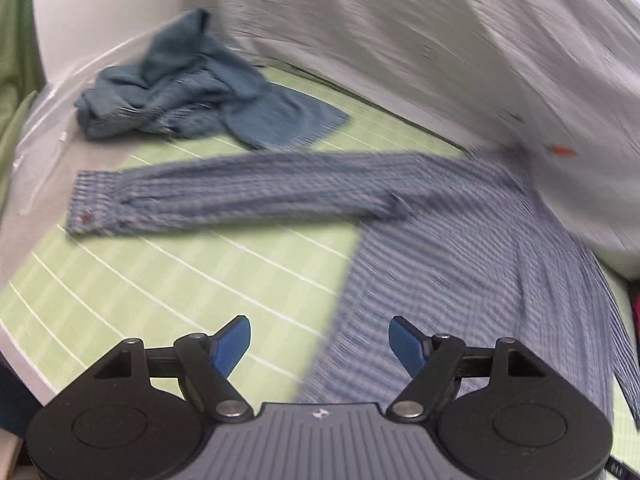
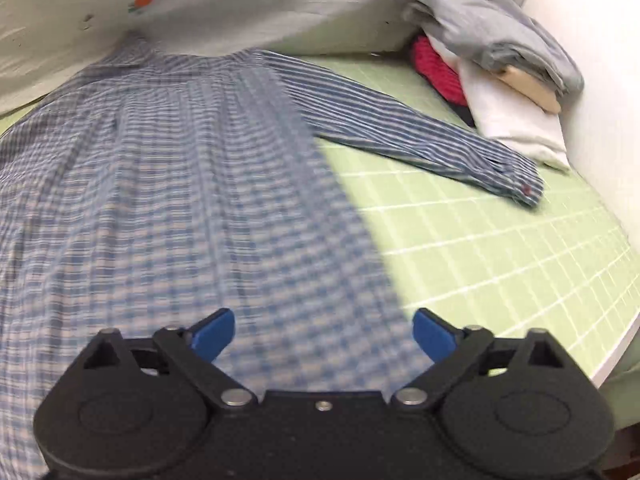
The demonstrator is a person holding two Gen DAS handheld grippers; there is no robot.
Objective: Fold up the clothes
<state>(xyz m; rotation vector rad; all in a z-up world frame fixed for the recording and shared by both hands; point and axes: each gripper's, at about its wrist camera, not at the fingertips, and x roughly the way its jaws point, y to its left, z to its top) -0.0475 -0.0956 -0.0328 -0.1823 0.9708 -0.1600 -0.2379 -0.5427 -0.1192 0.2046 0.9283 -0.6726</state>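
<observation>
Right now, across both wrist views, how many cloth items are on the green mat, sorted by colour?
Blue plaid: 1, the spread shirt
Solid blue: 1, the crumpled garment
Grey: 1, the top folded item
White: 1, the folded item
Red: 1, the knit item
Total: 5; the pile may hide more.

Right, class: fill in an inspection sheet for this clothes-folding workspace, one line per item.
Surface: green grid mat, partly bare.
Job's things: checked shirt spread flat, both sleeves out sideways.
Clutter: crumpled blue cloth at far left; stack of folded clothes at far right.
Grippers: left tool open, empty; right tool open, empty, above the shirt.
Cables: nothing seen.
Surroundings: white sheet with orange prints behind the mat.
</observation>
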